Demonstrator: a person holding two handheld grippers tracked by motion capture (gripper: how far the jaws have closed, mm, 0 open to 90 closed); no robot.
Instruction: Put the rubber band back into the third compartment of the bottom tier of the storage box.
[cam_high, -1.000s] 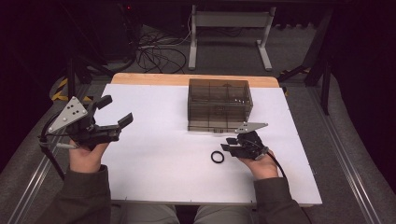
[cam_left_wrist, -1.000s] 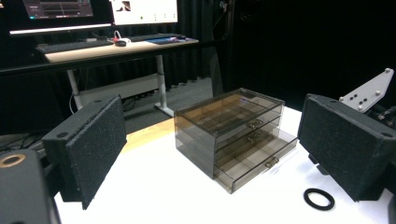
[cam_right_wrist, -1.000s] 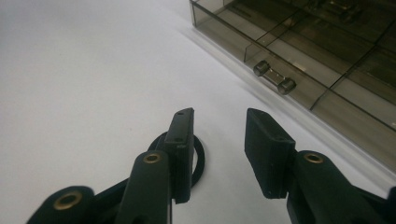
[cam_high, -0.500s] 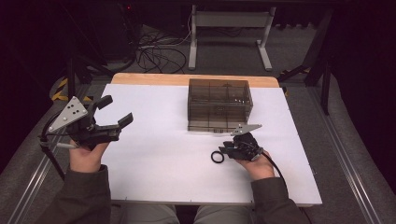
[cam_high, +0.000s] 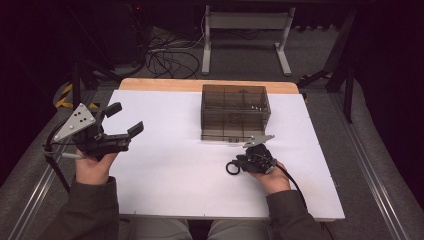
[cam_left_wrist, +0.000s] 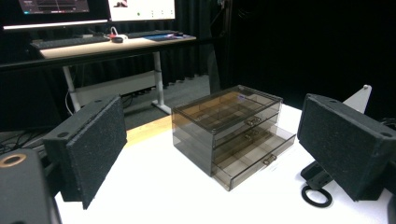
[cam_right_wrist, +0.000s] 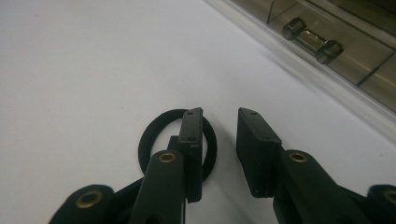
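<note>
A black ring (cam_high: 231, 168) lies flat on the white table (cam_high: 165, 170), in front of a smoky clear drawer box (cam_high: 235, 110). My right gripper (cam_high: 240, 164) is low at the ring. In the right gripper view its left jaw stands inside the ring (cam_right_wrist: 154, 128) and its right jaw outside, so the ring's near side lies in the gap of the gripper (cam_right_wrist: 219, 116). The jaws have just been closing, and a gap still shows between the pads. My left gripper (cam_high: 124, 119) hangs open over the table's left side, with nothing between its fingers.
In the left gripper view the drawer box (cam_left_wrist: 229, 126) has its bottom drawer pulled out a little, towards the ring (cam_left_wrist: 316, 196). A drawer handle (cam_right_wrist: 313, 39) sits close beyond the right jaws. A desk frame (cam_high: 245, 30) and cables stand behind the table.
My right gripper has slid a little to the left, onto the ring, and its jaws have narrowed. The left gripper and the drawer box have kept still.
</note>
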